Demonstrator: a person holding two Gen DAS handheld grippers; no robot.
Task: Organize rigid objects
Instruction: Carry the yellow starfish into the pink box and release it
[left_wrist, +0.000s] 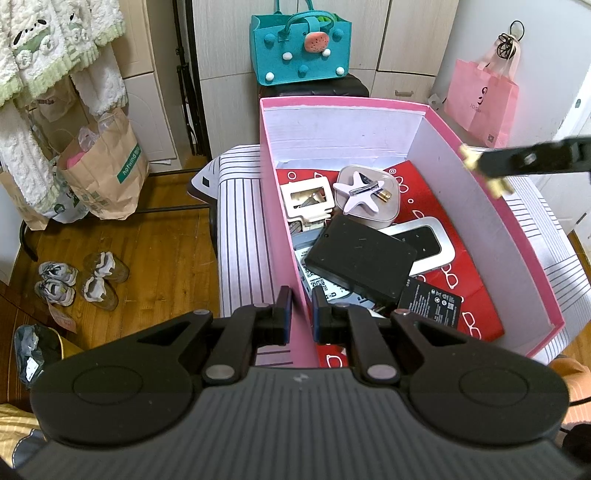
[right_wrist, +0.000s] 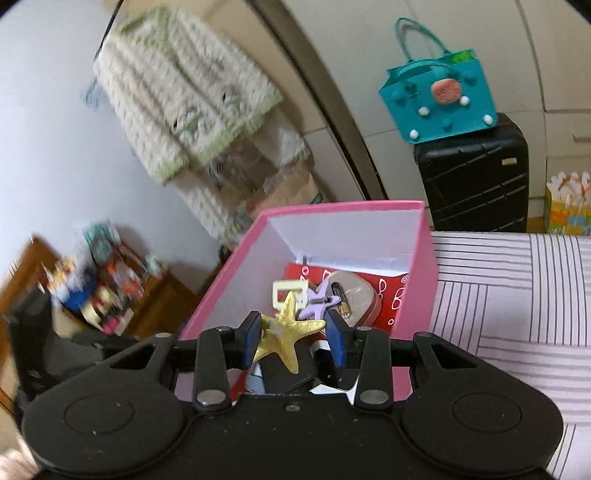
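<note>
A pink box (left_wrist: 273, 206) with white inner walls sits on a striped bed. Inside lie a black flat device (left_wrist: 362, 256), a silver-framed device (left_wrist: 428, 240), a cream clip (left_wrist: 308, 197), a lilac starfish (left_wrist: 360, 192) on a white case, and a red patterned bag (left_wrist: 476, 295). My left gripper (left_wrist: 300, 314) is shut on the box's near left wall. My right gripper (right_wrist: 295, 341) hangs over the box (right_wrist: 424, 266) with a gold starfish (right_wrist: 286, 332) between its pads; it shows in the left wrist view (left_wrist: 484, 166) at the right rim.
A teal felt bag (left_wrist: 301, 48) stands on a black suitcase (right_wrist: 476, 181) behind the box. A pink paper bag (left_wrist: 480, 103) hangs at the right. Paper bags (left_wrist: 107, 166) and shoes (left_wrist: 81, 280) lie on the wooden floor left of the striped bed (left_wrist: 240, 251).
</note>
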